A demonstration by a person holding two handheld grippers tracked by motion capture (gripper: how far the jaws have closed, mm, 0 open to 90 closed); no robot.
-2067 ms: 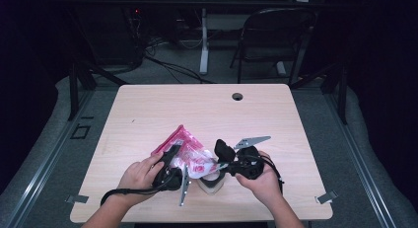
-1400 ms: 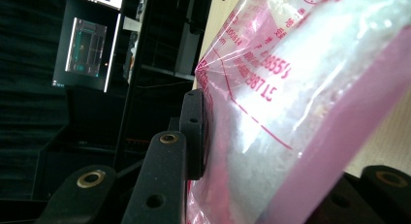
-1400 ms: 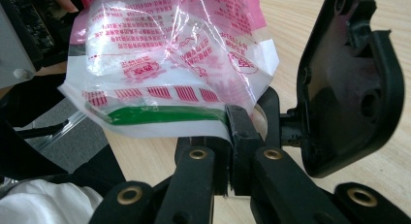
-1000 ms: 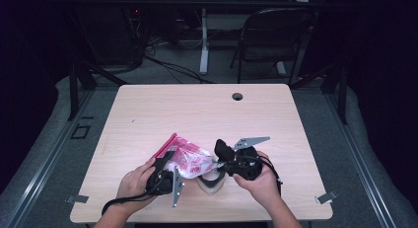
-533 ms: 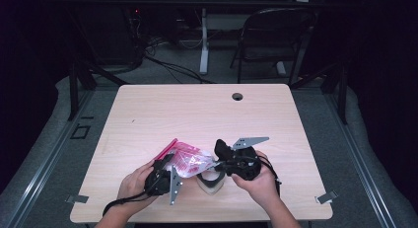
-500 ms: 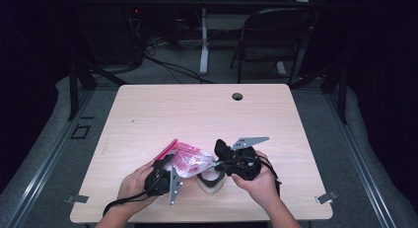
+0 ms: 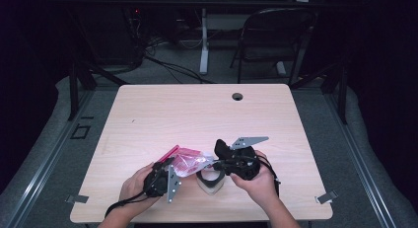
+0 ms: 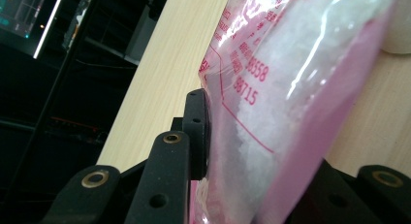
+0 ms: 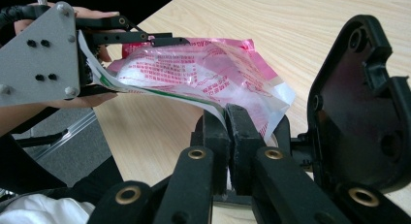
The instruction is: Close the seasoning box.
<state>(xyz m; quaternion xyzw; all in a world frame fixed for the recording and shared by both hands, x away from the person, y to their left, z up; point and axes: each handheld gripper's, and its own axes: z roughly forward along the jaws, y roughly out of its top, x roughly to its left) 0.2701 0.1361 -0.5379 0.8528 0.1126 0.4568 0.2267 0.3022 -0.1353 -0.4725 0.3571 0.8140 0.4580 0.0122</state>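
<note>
A pink plastic bag (image 7: 187,160) with white grains inside hangs stretched between my two grippers, just above the wooden table near its front edge. In the right gripper view, my right gripper (image 9: 227,120) is shut on the bag's (image 9: 203,73) clear edge. My left gripper (image 7: 170,169) holds the opposite end. In the left gripper view, one black pad (image 8: 197,132) presses into the bag (image 8: 291,88), and the bag covers the other jaw. The left gripper's grey plate (image 9: 41,54) and a hand show at the far end of the bag in the right gripper view.
A white round ring-shaped object (image 7: 209,182) lies on the table (image 7: 197,114) under the bag, between the hands. A cable hole (image 7: 237,96) sits near the table's far edge. A chair (image 7: 276,35) and desk legs stand beyond, on a dark floor.
My left gripper has slid a little leftward and nearer the front edge, and the bag's far corner has come down with it. The right gripper has kept still, shut on the bag's edge.
</note>
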